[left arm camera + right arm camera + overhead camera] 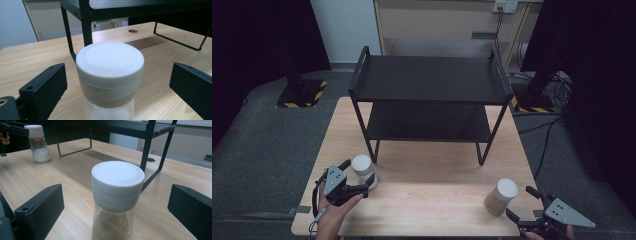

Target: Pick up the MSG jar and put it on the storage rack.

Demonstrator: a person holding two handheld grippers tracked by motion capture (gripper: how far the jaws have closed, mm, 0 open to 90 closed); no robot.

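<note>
- High view: two jars, two grippers, one black two-tier shelf, one wooden table.
- Left gripper sits at the table's near left; its jaws are apart, one on each side of the left jar. Cannot tell from here whether they touch it.
- Right gripper is at the near right corner, jaws apart, tips just beside the right jar but not around it.
- Both jars stand upright on the table in front of the shelf, well apart from each other. Both shelf tiers are bare.
- Left gripper view: one jar, white lid, clear glass body, white contents visible low in the frame. It stands between the two jaws with a gap on each side, so nothing is clamped. Shelf leg is right behind it.
- Right gripper view: two jars. The near one has a white lid and brown powder inside, and stands between the spread jaws with clear gaps on both sides.
- The far one is at upper left, white lid, white powder filling the lower part, with the other gripper at its lid.
- Shelf frame stands behind the near jar.
</note>
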